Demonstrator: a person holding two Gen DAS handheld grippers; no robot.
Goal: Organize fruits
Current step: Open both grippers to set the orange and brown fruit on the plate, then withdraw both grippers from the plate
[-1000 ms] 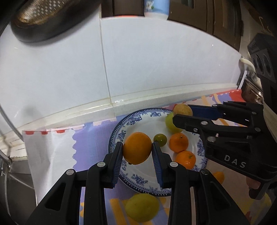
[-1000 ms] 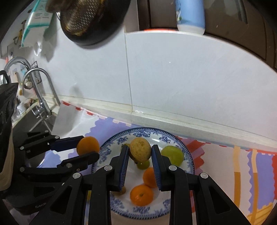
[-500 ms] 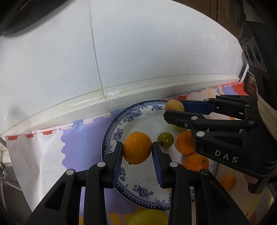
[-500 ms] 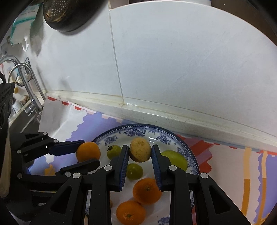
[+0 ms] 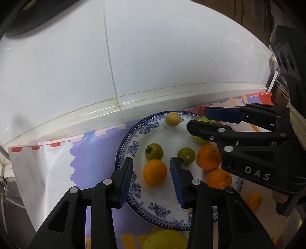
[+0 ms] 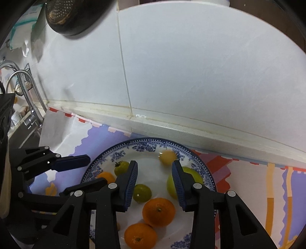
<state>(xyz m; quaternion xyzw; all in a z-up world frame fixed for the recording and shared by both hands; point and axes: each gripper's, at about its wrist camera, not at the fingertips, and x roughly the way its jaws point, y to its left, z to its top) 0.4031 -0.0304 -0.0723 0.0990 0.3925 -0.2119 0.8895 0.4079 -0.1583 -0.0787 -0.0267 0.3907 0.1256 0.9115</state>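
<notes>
Ahead of me stands a wall of large glossy white tiles (image 6: 191, 76), split by one thin vertical grout line, with soft light reflecting off it. At its foot runs a pale speckled stone ledge (image 5: 153, 103), and below that lies a patterned mat in lilac, white, red and orange (image 5: 91, 149). High on the wall hangs a dark perforated metal colander (image 6: 68, 15). Far to my left I see a curved chrome tap (image 6: 24, 92) over a sink. Dark brown wooden cabinets (image 5: 248, 13) sit above.
</notes>
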